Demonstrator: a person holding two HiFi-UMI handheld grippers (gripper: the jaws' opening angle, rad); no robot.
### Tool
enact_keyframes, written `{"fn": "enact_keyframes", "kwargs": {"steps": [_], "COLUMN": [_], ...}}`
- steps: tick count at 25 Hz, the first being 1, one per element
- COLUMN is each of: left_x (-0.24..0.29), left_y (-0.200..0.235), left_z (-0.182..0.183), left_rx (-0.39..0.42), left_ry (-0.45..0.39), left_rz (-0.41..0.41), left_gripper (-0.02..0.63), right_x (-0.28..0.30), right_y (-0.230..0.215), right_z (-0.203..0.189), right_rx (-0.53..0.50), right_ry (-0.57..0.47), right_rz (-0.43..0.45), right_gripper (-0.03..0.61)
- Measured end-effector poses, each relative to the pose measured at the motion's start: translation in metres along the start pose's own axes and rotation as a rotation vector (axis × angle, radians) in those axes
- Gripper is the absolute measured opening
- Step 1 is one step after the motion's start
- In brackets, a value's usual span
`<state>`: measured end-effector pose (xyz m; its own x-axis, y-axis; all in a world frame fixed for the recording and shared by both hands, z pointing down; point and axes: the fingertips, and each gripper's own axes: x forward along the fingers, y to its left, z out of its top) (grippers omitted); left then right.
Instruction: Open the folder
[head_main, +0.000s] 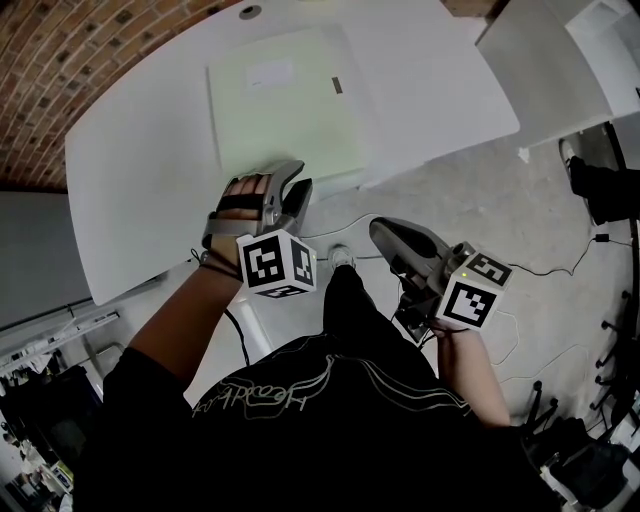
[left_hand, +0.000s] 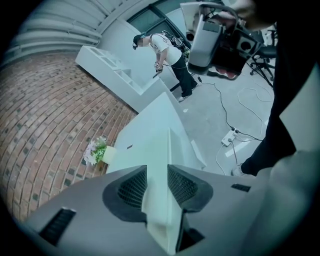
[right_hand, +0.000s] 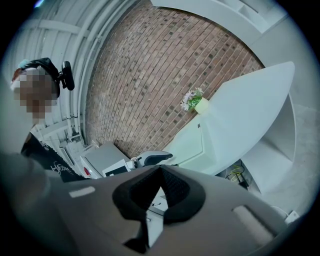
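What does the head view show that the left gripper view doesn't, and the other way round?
Only the head view: the whole folder from above, and the marker cube on the left gripper. Only the left gripper view: its pads pinching the folder's edge, a small flower pot, a person standing farther off. Both: the folder, the white table, brickwork.

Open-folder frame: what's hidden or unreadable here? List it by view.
- Head view: the print on the folder's label is too small to read.
- Head view: the spot where the left claw meets the folder's near edge is covered by the claw itself.
- Left gripper view: how much of the folder is gripped can't be told, because it shows edge-on between the pads.
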<state>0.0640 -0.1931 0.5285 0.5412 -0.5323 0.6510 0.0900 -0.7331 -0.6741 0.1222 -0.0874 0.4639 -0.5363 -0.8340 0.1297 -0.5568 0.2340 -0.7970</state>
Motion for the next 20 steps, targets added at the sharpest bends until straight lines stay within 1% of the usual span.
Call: {"fn": "enact_keyframes", "kwargs": {"steps": [3, 6, 9, 10, 14, 16, 20], "left_x": [0.001, 0.001, 0.001, 0.001, 0.002, 0.002, 0.000], "left_y": [-0.001, -0.003, -0.006, -0.006, -0.007, -0.006, -0.005], "left_z": [0.000, 0.000, 0.002, 0.003, 0.002, 0.003, 0.005], "left_rx": [0.004, 0.013, 0.032, 0.036, 0.028, 0.025, 0.009], "left_ry": [0.000, 0.002, 0.002, 0.004, 0.015, 0.016, 0.017], "left_rz": [-0.018, -0.035, -0.033, -0.032, -0.045, -0.050, -0.061], "left_gripper": [0.122, 0.101, 0.044, 0.035, 0.034, 0.031, 0.028], "right_x": [0.002, 0.004, 0.006, 0.007, 0.010, 0.013, 0.019], "right_y": [-0.003, -0.006, -0.009, -0.010, -0.014, -0.017, -0.029], "right_z": [0.000, -0.001, 0.002, 0.002, 0.005, 0.007, 0.005], "right_rx": [0.002, 0.001, -0.007, -0.011, -0.020, -0.046, -0.159], "right_ry": [0.001, 0.008, 0.013, 0.015, 0.024, 0.037, 0.087], "right_rz": [-0.003, -0.006, -0.012, -0.015, -0.023, -0.033, -0.076], "right_gripper": [0.002, 0.002, 0.002, 0.002, 0.002, 0.002, 0.002]}}
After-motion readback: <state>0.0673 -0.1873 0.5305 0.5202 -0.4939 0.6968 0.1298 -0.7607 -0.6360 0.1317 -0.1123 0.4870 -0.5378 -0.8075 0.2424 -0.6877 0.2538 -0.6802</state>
